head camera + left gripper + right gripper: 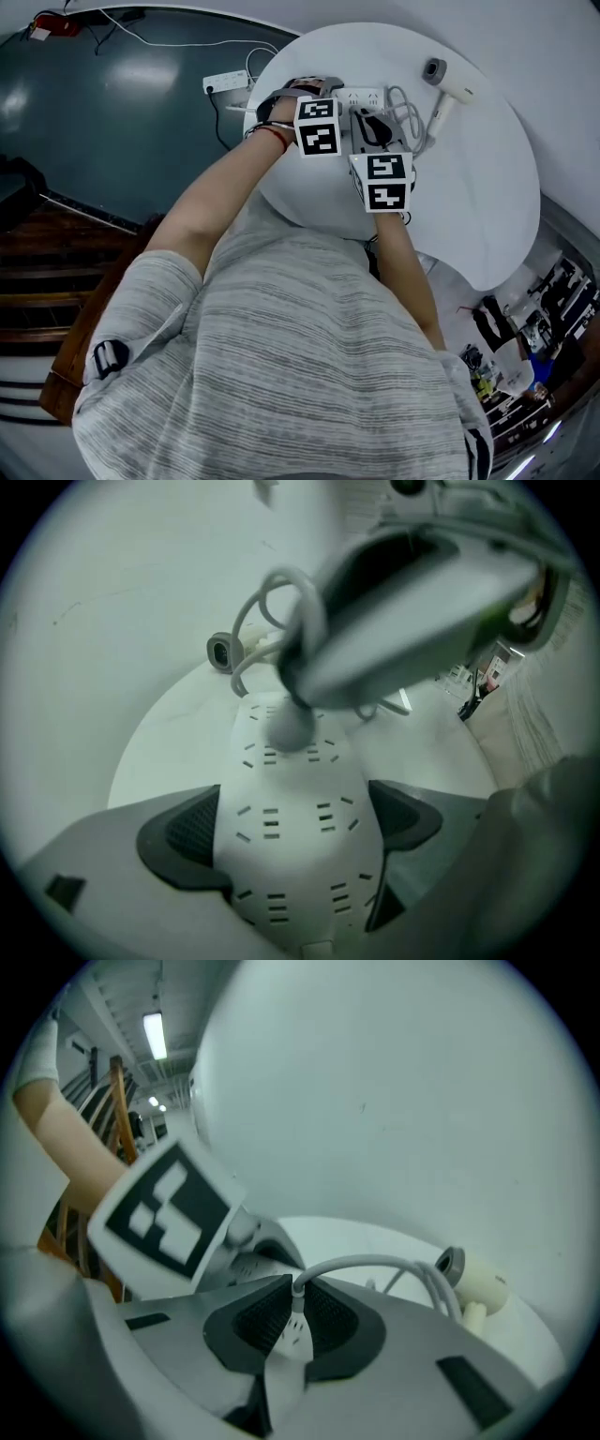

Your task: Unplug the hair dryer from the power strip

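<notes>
Left gripper [291,829] pads clamped power strip [281,789] by sides, 11 o'clock on table [469,197]; likely anchoring it against pull. Right gripper [298,1316] pinched plug [296,1333] at cord neck, plug apparently seated. Hair dryer [448,86] lay at 1 o'clock.

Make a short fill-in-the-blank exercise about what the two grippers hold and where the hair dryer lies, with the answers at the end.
1. The left gripper is shut on the long white plastic power strip; the right gripper is shut on the small white ____.
2. The cream plastic hair dryer lies on the round ____ table.
3. ____ gripper touches the hair dryer.
Missing words: plug; white; neither.
</notes>
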### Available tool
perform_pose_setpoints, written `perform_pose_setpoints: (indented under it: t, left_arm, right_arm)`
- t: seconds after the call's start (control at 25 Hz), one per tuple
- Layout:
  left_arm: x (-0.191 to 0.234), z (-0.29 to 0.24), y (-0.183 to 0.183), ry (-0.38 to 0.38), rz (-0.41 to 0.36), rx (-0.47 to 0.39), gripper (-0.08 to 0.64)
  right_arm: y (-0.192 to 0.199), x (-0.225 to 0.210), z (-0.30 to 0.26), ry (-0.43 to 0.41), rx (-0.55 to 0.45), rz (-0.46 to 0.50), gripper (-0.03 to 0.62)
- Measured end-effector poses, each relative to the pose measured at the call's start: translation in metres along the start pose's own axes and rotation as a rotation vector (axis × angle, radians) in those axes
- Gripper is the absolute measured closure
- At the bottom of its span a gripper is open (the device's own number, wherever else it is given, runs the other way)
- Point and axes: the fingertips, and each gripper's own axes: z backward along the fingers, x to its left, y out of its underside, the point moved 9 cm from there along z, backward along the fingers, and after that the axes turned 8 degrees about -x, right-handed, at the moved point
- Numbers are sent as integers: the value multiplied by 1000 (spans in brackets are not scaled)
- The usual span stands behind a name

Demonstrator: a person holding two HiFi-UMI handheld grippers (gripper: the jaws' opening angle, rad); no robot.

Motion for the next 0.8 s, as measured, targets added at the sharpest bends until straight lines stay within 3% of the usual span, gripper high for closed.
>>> perform_pose_setpoints:
  t: [0.16, 0.44, 0.8]
  left_arm:
    - [1, 2, 0, -6, 2, -3, 83]
    - [0, -1, 1, -2, 4, 1, 83]
    - [0, 1, 2, -2, 0, 3, 83]
  right_arm:
    - [-40, -10, 3, -19, -74, -25, 538]
    - [-30, -10, 38, -34, -124, -145, 537]
    - [-8, 6, 93, -47, -156, -183, 537]
